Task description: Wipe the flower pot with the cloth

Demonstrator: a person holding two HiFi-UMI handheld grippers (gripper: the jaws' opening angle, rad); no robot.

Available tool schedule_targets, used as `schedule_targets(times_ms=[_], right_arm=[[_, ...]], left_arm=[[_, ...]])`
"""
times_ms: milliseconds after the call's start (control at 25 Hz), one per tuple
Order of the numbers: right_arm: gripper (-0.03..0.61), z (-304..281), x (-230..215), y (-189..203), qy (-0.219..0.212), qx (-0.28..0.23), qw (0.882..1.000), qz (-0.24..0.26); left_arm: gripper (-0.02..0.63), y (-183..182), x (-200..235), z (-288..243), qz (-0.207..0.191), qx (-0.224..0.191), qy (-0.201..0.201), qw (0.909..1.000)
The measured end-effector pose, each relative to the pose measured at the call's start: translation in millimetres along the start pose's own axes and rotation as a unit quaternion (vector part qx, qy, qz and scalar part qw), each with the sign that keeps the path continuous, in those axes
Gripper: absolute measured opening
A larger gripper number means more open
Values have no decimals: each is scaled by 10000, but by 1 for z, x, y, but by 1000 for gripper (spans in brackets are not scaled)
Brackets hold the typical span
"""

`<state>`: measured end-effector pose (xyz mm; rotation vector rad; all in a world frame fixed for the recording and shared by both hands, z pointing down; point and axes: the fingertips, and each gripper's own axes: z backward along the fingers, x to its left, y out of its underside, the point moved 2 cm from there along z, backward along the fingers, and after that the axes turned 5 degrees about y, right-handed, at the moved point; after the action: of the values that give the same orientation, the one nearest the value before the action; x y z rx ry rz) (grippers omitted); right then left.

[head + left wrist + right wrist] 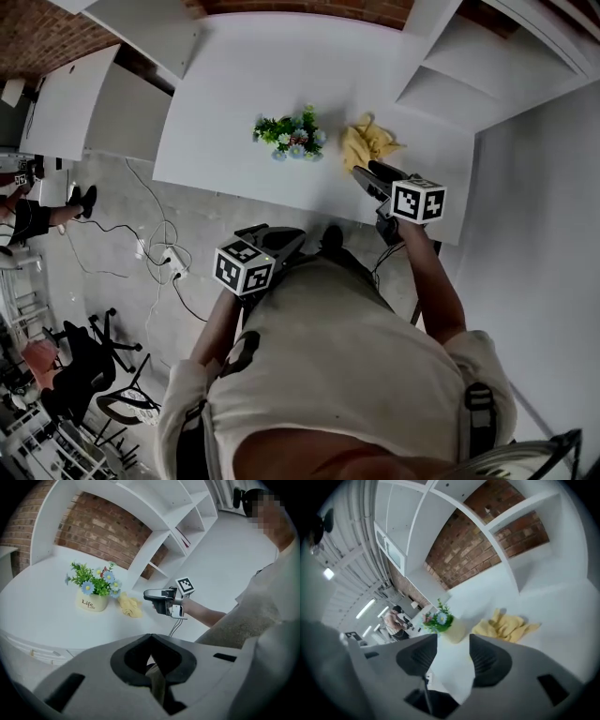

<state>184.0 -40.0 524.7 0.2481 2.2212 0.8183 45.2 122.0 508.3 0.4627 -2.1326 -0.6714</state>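
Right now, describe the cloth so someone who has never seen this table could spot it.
Find the big white table by the brick wall. A small flower pot stands on it, and the cloth lies just beside the pot. It is the only yellow, crumpled thing there.

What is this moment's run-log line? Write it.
left gripper shut | right gripper open, near crumpled yellow cloth | cream flower pot untouched

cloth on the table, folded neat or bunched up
Bunched up: the cloth lies in a crumpled, uneven heap on the table beside the pot, with loose corners sticking out.
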Motion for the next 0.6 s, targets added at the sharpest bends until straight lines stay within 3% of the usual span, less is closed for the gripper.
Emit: schedule_targets(times_ms=[200,360,400,480,600], right_arm=[[277,-23,-55,3,972,533,9890,978],[281,-45,-85,25,1381,1084,9764,1255],[225,-48,-89,30,1464,1172,9735,1307],[46,-56,-92,38,1590,1261,9690,1406],[31,-61,-92,44,1752,1397,9653,1342]], left_arm=[[21,-5,2,1,-80,142,-161,9997],[20,-5,13,8,-43,146,-254,9996],[20,-4,18,9,-23,124,-256,9996],[21,-7,28,15,-43,44,-274,9996],[20,-20,48,27,-251,-131,-346,9990]])
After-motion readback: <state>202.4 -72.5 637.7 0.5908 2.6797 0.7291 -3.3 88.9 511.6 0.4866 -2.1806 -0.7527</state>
